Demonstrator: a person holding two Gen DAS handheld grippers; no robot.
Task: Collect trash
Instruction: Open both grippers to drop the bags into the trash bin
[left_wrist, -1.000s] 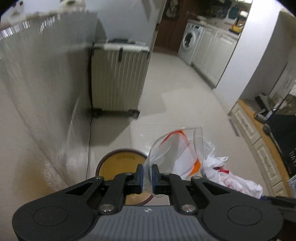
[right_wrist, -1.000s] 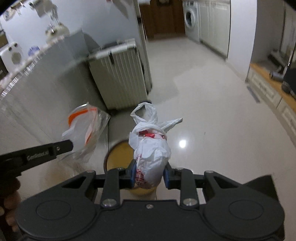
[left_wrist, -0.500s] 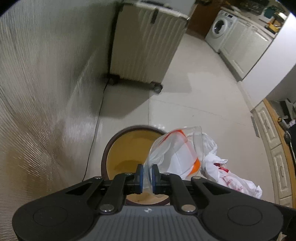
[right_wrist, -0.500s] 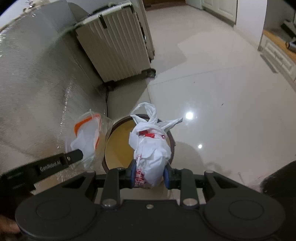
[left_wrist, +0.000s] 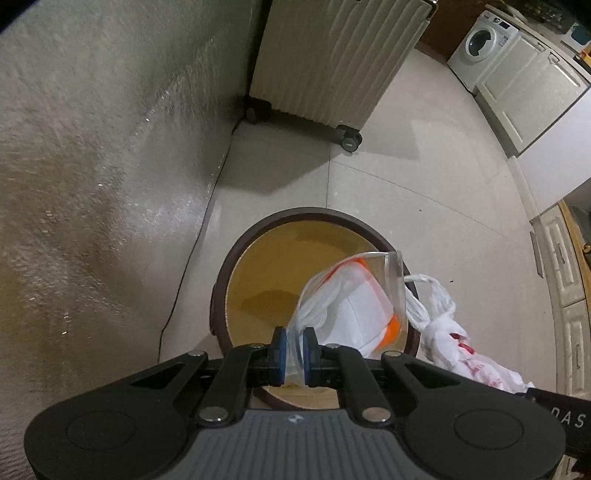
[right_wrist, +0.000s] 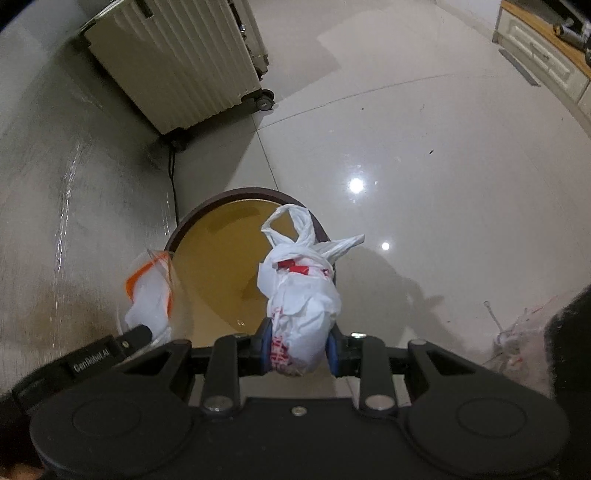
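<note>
A round bin (left_wrist: 236, 258) with a dark brown rim and a yellow inside stands on the tiled floor, seen from above; it shows again in the right wrist view (right_wrist: 229, 251). My left gripper (left_wrist: 294, 350) is shut on a clear plastic bag with orange trim (left_wrist: 354, 299) that hangs over the bin's opening. My right gripper (right_wrist: 298, 350) is shut on a knotted white plastic bag with red print (right_wrist: 303, 291) above the bin's right edge. Each bag appears in the other view too: the white bag (left_wrist: 454, 339) and the clear bag (right_wrist: 151, 291).
A ribbed cream suitcase (left_wrist: 332, 62) on wheels stands behind the bin against a light wall (left_wrist: 92, 166). A black cable (left_wrist: 192, 258) runs along the wall's foot. A washing machine (left_wrist: 480, 40) and white cabinets (left_wrist: 528, 85) are far right. Loose clutter (right_wrist: 517, 332) lies on the floor at right.
Both grippers have come down and tilted toward the bin with their bags. The bin now looks much larger and sits directly under the bags.
</note>
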